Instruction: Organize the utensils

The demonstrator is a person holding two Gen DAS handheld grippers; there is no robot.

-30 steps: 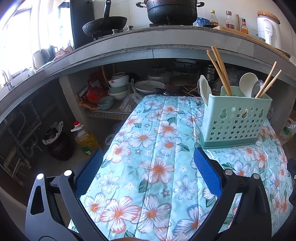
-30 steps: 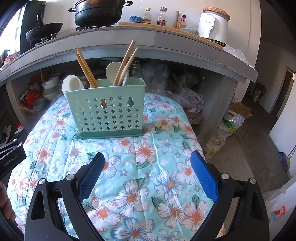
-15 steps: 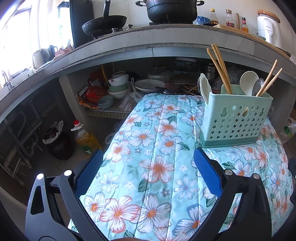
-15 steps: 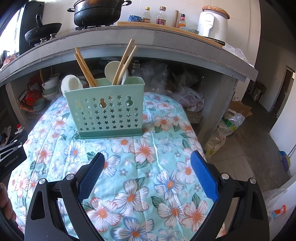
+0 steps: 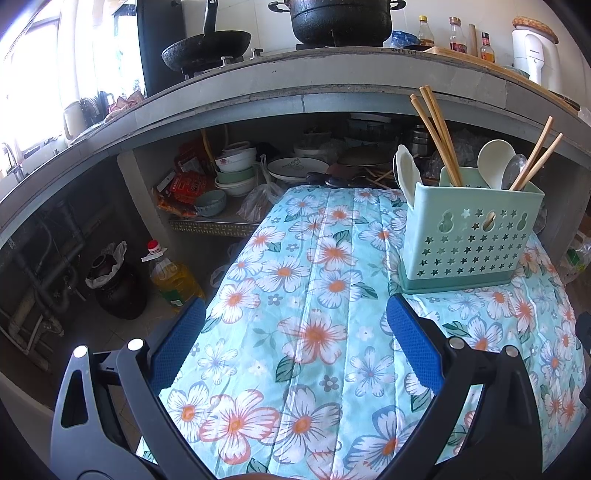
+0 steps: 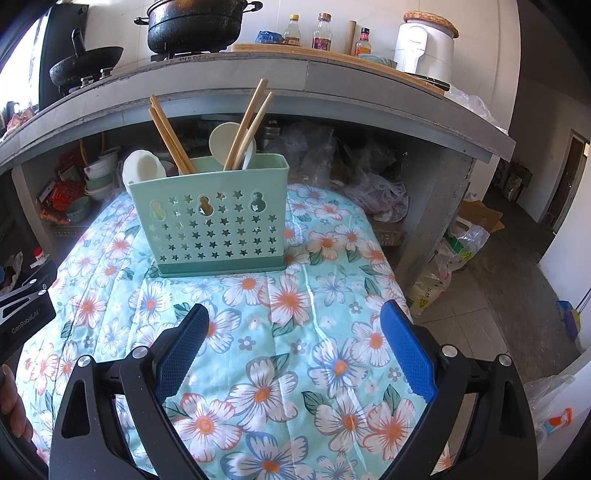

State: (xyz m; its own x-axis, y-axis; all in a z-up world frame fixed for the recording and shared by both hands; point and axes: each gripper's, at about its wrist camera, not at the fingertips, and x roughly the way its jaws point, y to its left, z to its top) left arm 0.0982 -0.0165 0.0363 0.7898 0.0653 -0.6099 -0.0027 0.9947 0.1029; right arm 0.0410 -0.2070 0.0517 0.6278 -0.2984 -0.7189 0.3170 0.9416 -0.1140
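A mint green utensil holder (image 5: 469, 236) (image 6: 212, 218) with star cut-outs stands upright on the floral cloth of the table (image 5: 314, 295) (image 6: 295, 332). Wooden chopsticks (image 5: 434, 129) (image 6: 168, 136), white spoons (image 5: 495, 160) (image 6: 225, 142) and a white ladle-shaped spoon (image 5: 406, 173) (image 6: 144, 170) stick out of it. My left gripper (image 5: 295, 317) is open over the cloth, left of and nearer than the holder. My right gripper (image 6: 291, 321) is open too, in front of the holder and apart from it. Neither holds anything.
A concrete counter (image 5: 295, 99) with a wok (image 5: 207, 44), a pot (image 5: 340, 18), bottles and a white appliance (image 6: 424, 44) overhangs the table's far end. Bowls and plates (image 5: 236, 173) fill the shelf below. An oil bottle (image 5: 173, 277) and a dark jar (image 5: 114, 288) stand on the floor at left.
Both views have shifted slightly: the holder sits a little lower and nearer in the right wrist view. Both grippers stay open and empty.
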